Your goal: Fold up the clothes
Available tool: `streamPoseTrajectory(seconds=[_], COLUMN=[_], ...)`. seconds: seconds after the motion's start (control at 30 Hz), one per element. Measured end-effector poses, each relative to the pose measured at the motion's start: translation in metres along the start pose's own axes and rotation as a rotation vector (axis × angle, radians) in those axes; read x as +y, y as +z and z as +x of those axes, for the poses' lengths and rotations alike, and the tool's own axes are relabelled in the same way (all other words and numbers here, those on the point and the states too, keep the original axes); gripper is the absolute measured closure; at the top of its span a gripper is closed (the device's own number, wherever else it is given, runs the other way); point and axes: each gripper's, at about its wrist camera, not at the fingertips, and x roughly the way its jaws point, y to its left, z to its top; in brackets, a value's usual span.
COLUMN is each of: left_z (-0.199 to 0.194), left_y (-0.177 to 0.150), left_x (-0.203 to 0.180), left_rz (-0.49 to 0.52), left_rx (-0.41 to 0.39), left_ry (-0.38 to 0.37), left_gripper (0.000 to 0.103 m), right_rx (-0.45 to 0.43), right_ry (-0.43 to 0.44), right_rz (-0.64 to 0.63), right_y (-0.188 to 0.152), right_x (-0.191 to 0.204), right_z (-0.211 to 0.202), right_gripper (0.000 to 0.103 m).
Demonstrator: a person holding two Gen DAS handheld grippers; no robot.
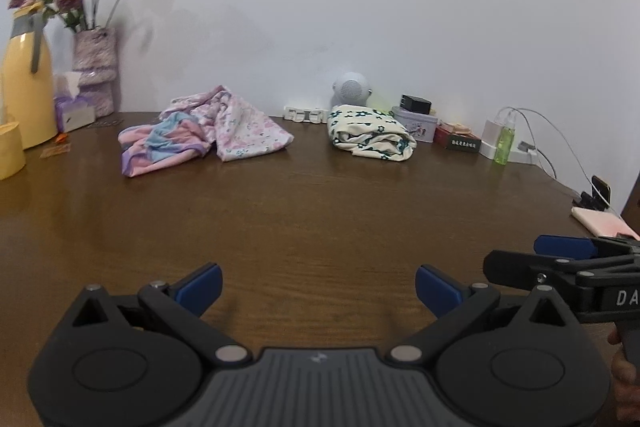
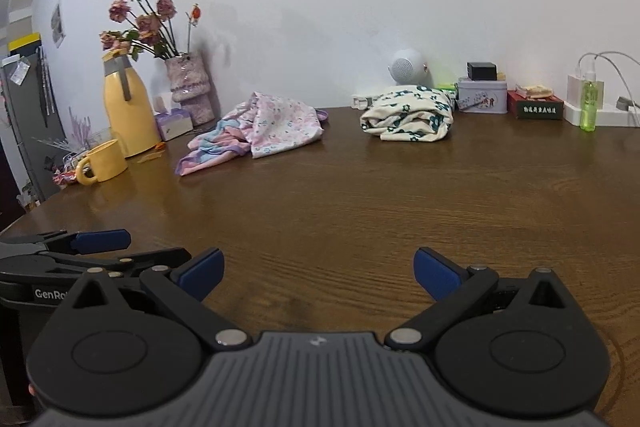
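A crumpled pile of pink floral and pastel striped clothes (image 1: 204, 131) lies at the back left of the brown wooden table (image 1: 320, 219); it also shows in the right wrist view (image 2: 260, 133). A folded cream garment with dark green flowers (image 1: 370, 133) sits at the back right, also in the right wrist view (image 2: 410, 119). My left gripper (image 1: 318, 289) is open and empty, low over the table's near part. My right gripper (image 2: 318, 273) is open and empty beside it. Each gripper shows at the edge of the other's view.
A yellow jug (image 2: 128, 115), yellow mug (image 2: 102, 163), flower vase (image 2: 190, 87) and tissue box (image 2: 174, 123) stand at the back left. A white speaker (image 2: 408, 67), tin box (image 2: 482, 95), red box (image 2: 536, 105), green bottle (image 2: 588, 103) and charger cables line the back right.
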Motion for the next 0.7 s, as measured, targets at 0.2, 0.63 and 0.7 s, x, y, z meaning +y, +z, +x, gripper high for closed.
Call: streamPoseTrajectory(seconds=[0.2, 0.63, 0.7], left_z=[-0.017, -0.025, -0.026], left_y=[-0.006, -0.008, -0.009], left_x=[0.000, -0.008, -0.009], left_rz=[-0.036, 0.007, 0.017], left_rx=[-0.030, -0.063, -0.064], left_ry=[0.015, 0.057, 0.064], left_gripper=[0.000, 0.000, 0.000], right_rx=[-0.014, -0.044, -0.039], right_ry=[-0.005, -0.016, -0.015], right_rz=[-0.023, -0.050, -0.047], right_y=[-0.007, -0.015, -0.016], right_x=[0.004, 0.006, 0.005], right_z=[-0.012, -0.018, -0.016], right_gripper=[0.000, 0.000, 0.000])
